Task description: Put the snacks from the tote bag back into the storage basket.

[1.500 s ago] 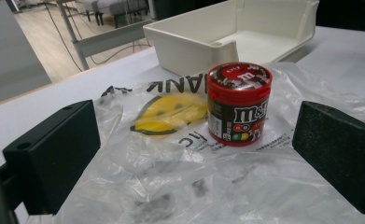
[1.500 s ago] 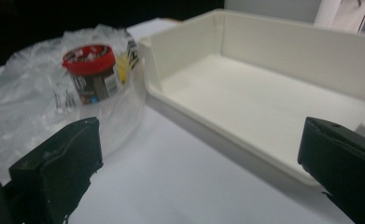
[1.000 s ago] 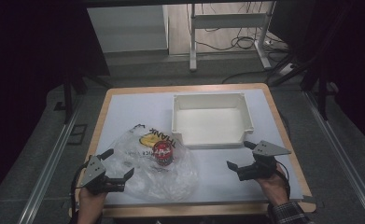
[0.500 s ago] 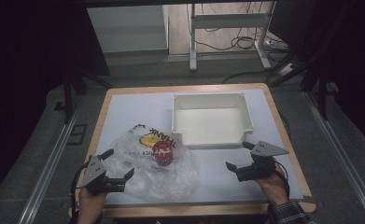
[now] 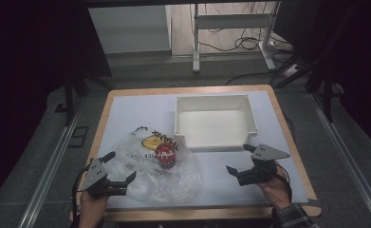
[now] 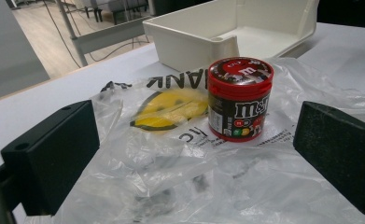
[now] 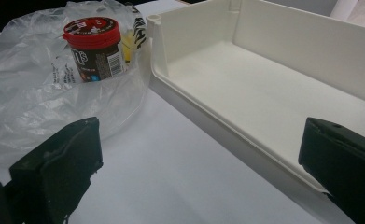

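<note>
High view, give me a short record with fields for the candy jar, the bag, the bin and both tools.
candy jar: upright, red lid on, standing on the plastic bag
plastic bag: clear, crumpled, flat on the table
bin: white, empty, beside the bag
left tool: open, at the bag's near-left edge, holding nothing
right tool: open, over bare table near the bin

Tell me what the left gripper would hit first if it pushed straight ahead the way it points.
Likely the crumpled plastic bag lying between its open jaws, then the red-lidded candy tub standing on it; depth is hard to judge.
</note>
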A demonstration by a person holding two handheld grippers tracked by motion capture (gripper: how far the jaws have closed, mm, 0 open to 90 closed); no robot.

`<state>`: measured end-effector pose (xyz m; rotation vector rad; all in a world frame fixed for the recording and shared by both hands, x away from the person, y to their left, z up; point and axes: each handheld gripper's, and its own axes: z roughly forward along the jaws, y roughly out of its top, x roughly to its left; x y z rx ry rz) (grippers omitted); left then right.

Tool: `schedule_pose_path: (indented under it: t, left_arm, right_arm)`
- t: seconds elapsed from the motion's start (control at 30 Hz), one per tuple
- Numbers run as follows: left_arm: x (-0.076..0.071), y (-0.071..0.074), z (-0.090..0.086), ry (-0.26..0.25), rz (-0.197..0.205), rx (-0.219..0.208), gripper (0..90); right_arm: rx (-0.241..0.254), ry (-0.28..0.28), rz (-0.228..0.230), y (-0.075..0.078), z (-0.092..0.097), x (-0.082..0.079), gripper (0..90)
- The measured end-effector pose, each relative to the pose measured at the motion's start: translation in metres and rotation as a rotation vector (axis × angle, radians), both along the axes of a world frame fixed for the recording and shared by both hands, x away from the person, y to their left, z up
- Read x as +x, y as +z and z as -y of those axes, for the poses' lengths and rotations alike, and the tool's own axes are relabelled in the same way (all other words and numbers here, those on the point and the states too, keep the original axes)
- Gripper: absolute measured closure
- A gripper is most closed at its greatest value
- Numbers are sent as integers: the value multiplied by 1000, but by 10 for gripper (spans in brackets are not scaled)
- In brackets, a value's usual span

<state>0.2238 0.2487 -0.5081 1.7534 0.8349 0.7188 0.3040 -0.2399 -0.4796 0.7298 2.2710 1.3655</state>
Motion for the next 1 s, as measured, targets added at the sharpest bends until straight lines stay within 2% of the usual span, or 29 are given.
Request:
schedule_pose_path:
  t: [1.0]
  left_arm:
    - [1, 0, 0, -4, -2, -6, 2]
  right_arm:
    - [-14, 39, -2, -2, -11, 2, 0]
